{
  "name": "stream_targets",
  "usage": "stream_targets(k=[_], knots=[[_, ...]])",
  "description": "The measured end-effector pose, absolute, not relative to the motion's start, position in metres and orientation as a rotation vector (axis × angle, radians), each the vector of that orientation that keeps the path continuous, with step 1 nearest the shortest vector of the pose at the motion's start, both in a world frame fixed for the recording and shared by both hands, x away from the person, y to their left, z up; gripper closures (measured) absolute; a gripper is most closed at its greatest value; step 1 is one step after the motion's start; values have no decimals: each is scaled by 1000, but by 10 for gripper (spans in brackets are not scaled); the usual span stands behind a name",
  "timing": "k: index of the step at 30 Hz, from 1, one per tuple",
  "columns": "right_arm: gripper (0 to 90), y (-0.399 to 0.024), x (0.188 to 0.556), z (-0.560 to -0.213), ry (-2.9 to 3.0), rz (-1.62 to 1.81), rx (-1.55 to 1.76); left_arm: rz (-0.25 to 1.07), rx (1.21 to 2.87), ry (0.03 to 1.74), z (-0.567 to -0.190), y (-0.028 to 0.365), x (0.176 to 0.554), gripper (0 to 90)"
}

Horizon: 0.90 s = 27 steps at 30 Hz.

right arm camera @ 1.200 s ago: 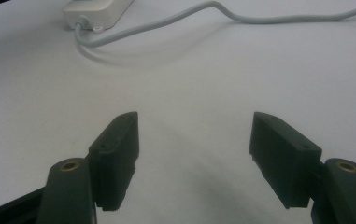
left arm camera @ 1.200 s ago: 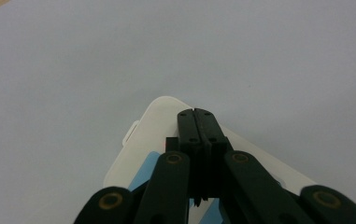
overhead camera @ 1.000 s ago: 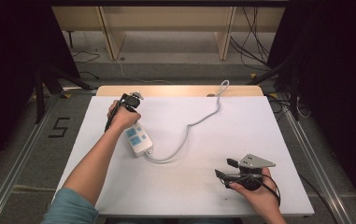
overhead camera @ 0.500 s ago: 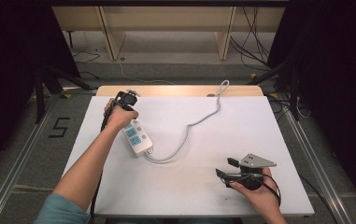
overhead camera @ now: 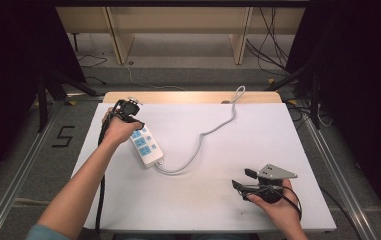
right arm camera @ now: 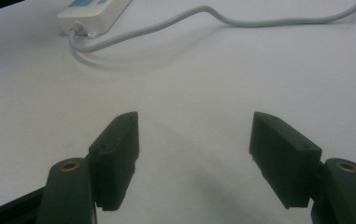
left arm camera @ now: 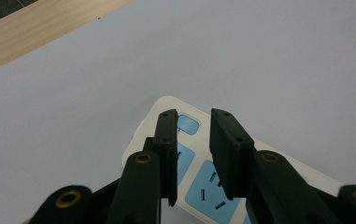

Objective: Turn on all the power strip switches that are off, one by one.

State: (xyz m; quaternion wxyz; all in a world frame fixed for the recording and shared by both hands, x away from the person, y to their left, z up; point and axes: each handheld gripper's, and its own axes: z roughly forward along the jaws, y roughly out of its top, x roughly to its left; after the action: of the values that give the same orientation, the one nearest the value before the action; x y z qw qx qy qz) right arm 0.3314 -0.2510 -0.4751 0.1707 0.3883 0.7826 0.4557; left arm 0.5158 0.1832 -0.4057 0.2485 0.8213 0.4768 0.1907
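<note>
The power strip [overhead camera: 146, 145] lies flat on the white table [overhead camera: 203, 200], at about ten o'clock from the table's middle, its grey cord [overhead camera: 213, 129] trailing off toward one o'clock. The left gripper [overhead camera: 128, 111] hovers at the strip's far end; its jaws have just been opening, a narrow gap between them, nothing pinched. At five o'clock, well apart, the right gripper [overhead camera: 242, 179] rests with jaws spread wide and empty.
</note>
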Motion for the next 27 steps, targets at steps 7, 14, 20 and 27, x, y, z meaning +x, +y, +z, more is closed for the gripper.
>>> stream_targets(k=[7, 14, 20, 27], knots=[[342, -257, 332, -473, 2198, 1297, 1118, 493, 2208, 1241, -405, 191, 493, 619], [341, -260, 333, -473, 2191, 1294, 1125, 452, 2109, 1230, -403, 200, 471, 523], [341, -260, 334, -473, 2195, 1291, 1129, 481, 2071, 1159, -404, 199, 453, 309], [342, -260, 335, -473, 2197, 1291, 1121, 472, 2039, 1032, -403, 194, 430, 228]])
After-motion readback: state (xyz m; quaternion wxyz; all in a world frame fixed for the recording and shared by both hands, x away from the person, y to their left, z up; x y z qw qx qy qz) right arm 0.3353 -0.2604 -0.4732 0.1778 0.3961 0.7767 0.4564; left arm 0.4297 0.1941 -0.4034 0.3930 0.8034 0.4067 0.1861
